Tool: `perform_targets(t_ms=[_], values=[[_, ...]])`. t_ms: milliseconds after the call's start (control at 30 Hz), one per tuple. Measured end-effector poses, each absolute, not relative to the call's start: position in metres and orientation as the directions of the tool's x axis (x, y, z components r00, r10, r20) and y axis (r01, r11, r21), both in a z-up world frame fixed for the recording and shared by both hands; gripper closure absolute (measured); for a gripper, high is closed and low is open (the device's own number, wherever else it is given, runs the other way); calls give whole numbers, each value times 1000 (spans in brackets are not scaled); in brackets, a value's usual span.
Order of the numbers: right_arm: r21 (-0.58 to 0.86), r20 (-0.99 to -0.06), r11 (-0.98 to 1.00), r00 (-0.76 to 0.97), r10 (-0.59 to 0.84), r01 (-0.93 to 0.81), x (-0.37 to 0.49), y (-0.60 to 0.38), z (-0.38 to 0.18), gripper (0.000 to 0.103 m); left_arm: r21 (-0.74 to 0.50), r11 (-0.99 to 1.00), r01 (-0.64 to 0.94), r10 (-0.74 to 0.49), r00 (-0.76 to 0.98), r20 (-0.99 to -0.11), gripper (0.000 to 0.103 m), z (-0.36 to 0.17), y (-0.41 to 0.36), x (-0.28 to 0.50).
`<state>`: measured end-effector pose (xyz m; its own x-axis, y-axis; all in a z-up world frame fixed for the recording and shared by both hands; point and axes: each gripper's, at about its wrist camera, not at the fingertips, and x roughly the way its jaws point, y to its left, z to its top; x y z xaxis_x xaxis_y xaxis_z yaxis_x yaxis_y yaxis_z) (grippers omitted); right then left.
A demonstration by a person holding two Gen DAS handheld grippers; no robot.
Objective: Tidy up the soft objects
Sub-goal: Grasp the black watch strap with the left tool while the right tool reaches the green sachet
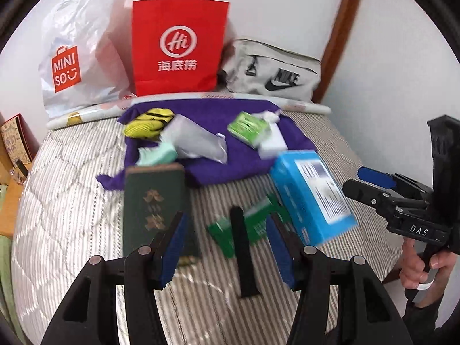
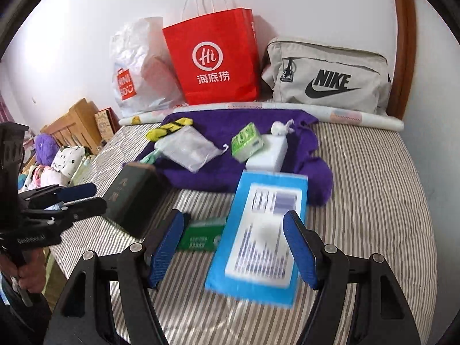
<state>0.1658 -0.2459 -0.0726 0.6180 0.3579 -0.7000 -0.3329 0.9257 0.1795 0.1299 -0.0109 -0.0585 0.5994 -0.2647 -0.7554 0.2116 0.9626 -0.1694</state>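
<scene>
On a striped mattress [image 1: 72,201] lies a purple cloth [image 1: 207,115] carrying a yellow-black sock [image 1: 149,122], a grey mesh pouch [image 1: 195,139], a mint item [image 1: 158,153], a green tissue pack [image 1: 247,128] and a white block [image 1: 273,141]. In front lie a dark green book [image 1: 155,201], a green packet [image 1: 253,224] and a blue box [image 1: 313,195]. My left gripper [image 1: 227,247] is open above the green packet. My right gripper [image 2: 234,247] is open around the blue box [image 2: 264,230], not touching it. The purple cloth [image 2: 304,155] also shows there.
A Miniso plastic bag [image 1: 77,54], a red paper bag [image 1: 178,46] and a grey Nike bag [image 1: 276,72] stand against the wall behind a rolled mat [image 1: 258,99]. A black strap [image 1: 244,253] lies by the packet. Plush toys [image 2: 49,155] and wooden furniture [image 2: 74,126] sit left of the bed.
</scene>
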Motion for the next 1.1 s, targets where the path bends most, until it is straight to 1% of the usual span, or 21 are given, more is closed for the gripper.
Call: perform_targets(t_ms=[200,300,400,533,700,800,867,900,933,1100], values=[[137,-709,945,637,304,-298,132,-258,-90,32,-187,950,249,-300,566,-768,49,-85,-34,104],[161,-713,942,625,316,-293,121,-265,-102,32,-177,949,261,-297,550,-781,49,-103,-44,97],[151,-728,945,614,305,-290,112,-268,-114,32,-174,948,265,-296,543,-786,57,-118,-51,95],[131,-745,944,598,295,-302,101,-267,-129,32,-153,957,248,-268,542,-796,60,-138,-55,100],[84,-752,945,602,269,-317,90,-263,-137,32,-122,967,222,-225,529,-818,60,-155,-63,113],[85,-756,942,595,274,-325,90,-262,-142,32,-100,976,194,-189,527,-828,61,-164,-65,122],[89,-761,941,587,276,-327,91,-263,-145,32,-79,980,182,-167,544,-823,65,-164,-67,124],[88,-764,941,584,274,-325,91,-263,-147,32,-64,982,178,-153,547,-823,72,-164,-68,125],[89,-768,942,580,272,-323,92,-263,-149,32,-44,984,170,-132,552,-823,83,-165,-69,126],[100,-764,940,580,284,-327,93,-261,-148,32,-50,978,202,-154,545,-824,83,-164,-66,126]])
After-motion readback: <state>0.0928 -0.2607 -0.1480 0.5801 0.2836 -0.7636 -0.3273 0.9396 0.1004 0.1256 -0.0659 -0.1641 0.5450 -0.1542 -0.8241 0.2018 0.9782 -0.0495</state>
